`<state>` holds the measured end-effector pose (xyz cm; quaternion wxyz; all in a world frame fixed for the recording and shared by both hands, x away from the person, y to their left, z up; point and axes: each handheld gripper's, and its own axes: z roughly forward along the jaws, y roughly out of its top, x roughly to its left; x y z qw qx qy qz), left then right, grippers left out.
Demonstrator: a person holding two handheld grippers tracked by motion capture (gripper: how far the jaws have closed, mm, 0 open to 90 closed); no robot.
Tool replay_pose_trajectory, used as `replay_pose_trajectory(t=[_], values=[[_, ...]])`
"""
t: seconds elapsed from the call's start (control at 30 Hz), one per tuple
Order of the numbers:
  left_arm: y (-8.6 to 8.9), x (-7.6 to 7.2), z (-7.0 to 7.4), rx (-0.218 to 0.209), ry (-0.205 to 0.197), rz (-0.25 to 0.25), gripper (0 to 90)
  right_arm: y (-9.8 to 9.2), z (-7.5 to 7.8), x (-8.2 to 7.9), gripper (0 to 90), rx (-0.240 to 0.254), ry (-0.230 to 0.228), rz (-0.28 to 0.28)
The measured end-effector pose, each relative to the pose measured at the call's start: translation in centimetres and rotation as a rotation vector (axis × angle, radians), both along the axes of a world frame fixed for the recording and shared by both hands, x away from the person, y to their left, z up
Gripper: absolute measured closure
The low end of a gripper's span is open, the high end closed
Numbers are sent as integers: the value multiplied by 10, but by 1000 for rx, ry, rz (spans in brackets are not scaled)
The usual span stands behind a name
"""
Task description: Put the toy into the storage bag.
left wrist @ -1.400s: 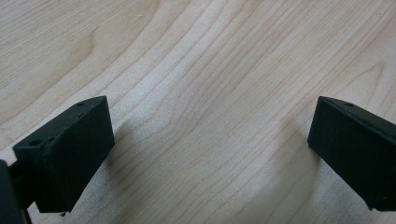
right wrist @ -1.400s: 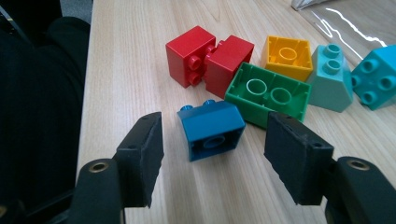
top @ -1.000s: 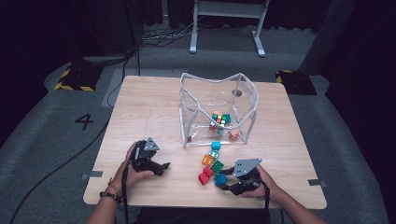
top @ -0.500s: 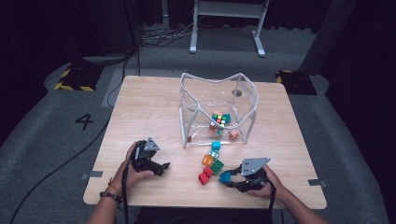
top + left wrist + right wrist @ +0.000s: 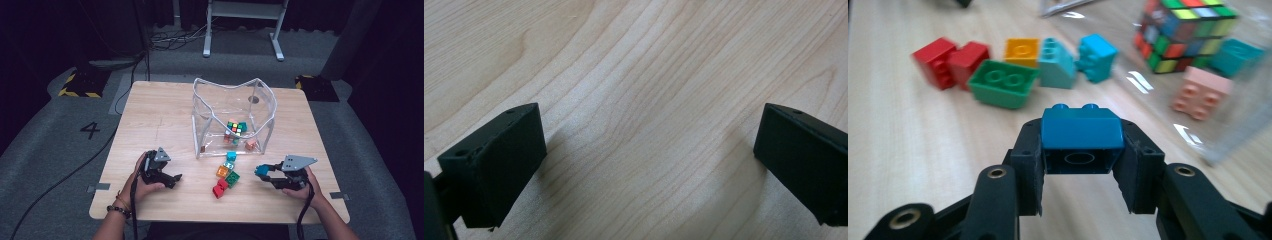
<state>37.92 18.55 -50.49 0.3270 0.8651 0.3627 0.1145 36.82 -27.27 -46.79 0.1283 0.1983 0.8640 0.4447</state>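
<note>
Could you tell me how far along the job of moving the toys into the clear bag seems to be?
Partly done: a puzzle cube and a pink brick already lie in the clear bag. In hand, the right gripper clamps a blue brick. Left: the loose bricks on the table; the left gripper rests open.

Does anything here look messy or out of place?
Mildly. Loose bricks lie scattered on the table outside the clear bag, whose rim sags unevenly. The right gripper holds a blue brick. Nothing looks damaged or spilled.
</note>
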Motion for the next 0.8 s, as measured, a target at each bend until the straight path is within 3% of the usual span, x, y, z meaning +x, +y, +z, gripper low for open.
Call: replay_pose_trajectory(t=[0.43,0.8], values=[[0,0,0,1,1,0,5,-41,27,33,590,81,-81,-217],[0,0,0,0,-1,1,5,-58,63,74,590,88,-113,-302]])
